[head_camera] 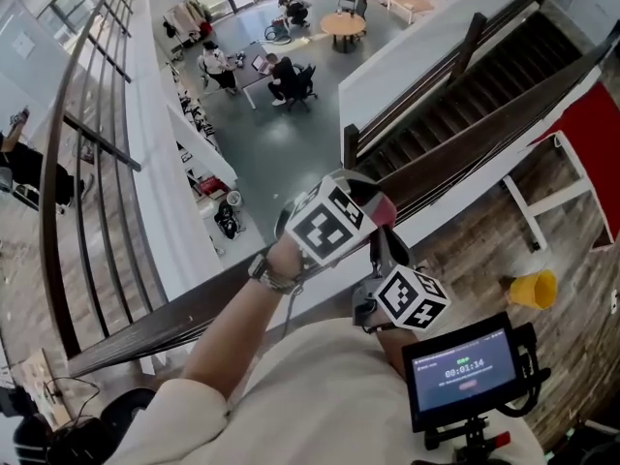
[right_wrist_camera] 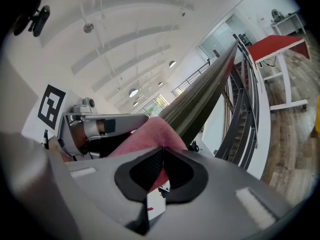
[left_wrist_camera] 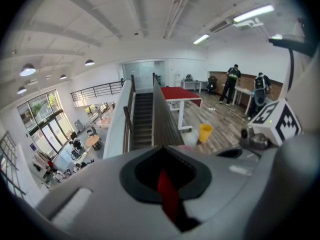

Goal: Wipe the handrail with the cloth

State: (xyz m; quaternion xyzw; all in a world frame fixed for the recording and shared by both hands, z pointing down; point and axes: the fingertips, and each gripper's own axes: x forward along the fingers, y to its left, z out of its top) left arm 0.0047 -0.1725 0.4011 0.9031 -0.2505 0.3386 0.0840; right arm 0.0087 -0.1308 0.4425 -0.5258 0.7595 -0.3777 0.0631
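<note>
Nearest to us is the monitor, low right in the head view, with its screen lit. Just above it is the right gripper. Its jaws are pressed together on the pink cloth, which bunches up right past the tips. The left gripper sits just beside it and slightly further out. Its jaws are also together, with a red sliver of the cloth in the seam between them. We see both marker cubes from above, left one and right one, close together but not touching.

The cloth lies on top of the dark wooden handrail, between the two grippers. The rail runs diagonally away from us in both directions.

On our side of the rail is plank flooring with a yellow container on it, and beyond that a red-topped table on white legs. Past the rail a staircase drops away. Further out on the lower floor, people sit at a desk, and a round table stands behind them.
</note>
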